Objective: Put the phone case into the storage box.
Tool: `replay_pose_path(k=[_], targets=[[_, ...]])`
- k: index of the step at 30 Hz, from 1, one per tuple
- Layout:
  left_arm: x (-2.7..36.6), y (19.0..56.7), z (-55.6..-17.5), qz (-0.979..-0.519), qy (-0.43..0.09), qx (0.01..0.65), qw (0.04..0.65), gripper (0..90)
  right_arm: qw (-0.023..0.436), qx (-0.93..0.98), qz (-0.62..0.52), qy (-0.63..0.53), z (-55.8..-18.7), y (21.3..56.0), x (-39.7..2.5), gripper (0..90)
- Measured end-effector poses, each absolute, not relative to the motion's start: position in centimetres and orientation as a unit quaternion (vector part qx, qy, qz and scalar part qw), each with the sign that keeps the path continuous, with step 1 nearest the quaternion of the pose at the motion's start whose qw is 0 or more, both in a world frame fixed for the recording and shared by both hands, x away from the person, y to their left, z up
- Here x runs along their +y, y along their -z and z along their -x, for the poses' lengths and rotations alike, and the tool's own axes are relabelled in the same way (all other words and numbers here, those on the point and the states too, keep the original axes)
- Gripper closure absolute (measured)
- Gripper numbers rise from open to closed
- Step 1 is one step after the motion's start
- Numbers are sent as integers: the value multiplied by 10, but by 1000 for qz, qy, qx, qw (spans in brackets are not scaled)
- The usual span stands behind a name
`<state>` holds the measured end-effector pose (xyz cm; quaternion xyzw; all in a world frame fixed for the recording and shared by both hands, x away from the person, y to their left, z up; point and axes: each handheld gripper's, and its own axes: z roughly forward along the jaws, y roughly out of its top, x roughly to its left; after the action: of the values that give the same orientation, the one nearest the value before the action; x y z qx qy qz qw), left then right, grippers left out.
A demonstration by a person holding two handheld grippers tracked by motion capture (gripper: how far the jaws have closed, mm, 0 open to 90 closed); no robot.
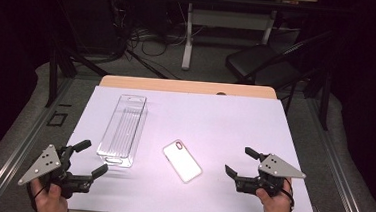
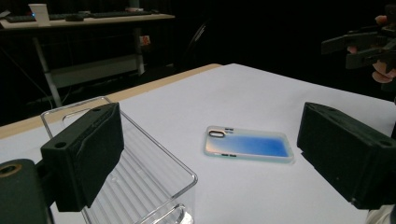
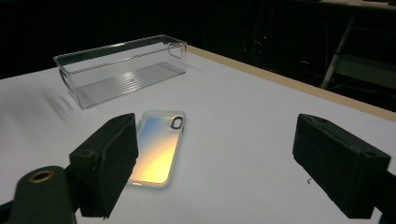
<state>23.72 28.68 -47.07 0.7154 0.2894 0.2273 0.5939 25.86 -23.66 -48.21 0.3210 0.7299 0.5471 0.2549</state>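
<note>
While both grippers wait at the near edge of the desk, we note what we see:

Left gripper (image 1: 86, 156): near the near left corner of the desk (image 1: 235, 114), held in a hand; its jaws stand wide apart and hold nothing. One jaw tip is just beside the near end of the clear tray.

Right gripper (image 1: 238, 161): near the near right corner, also in a hand; its jaws are wide apart and empty, pointing toward the phone case. We see it also far off in the left gripper view (image 2: 369, 44).

Phone case (image 1: 182, 160): it lies flat on the white cover, near the middle of the near edge, between the two grippers and apart from both. Its camera hole points to the far left. The surface shines blue in the left gripper view (image 2: 250, 144) and yellow in the right gripper view (image 3: 159, 147).

Clear tray (image 1: 122, 130): long, with ribbed bottom, on the left half of the desk, its long side running from near edge to far edge. It seems empty, though the clear walls make this hard to judge.

Tray and case: near each other, not touching.
</note>
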Motion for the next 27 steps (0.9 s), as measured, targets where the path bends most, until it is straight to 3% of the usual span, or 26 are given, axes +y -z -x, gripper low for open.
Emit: replay_pose_path(k=[17, 27], targets=[[286, 464, -246, -715, -203, 313, 591, 75, 215, 749, -318, -540, -271, 473, -229, 123], [281, 445, -273, -731, -187, 326, 570, 75, 170, 769, -327, -522, -293, 466, -219, 50]])
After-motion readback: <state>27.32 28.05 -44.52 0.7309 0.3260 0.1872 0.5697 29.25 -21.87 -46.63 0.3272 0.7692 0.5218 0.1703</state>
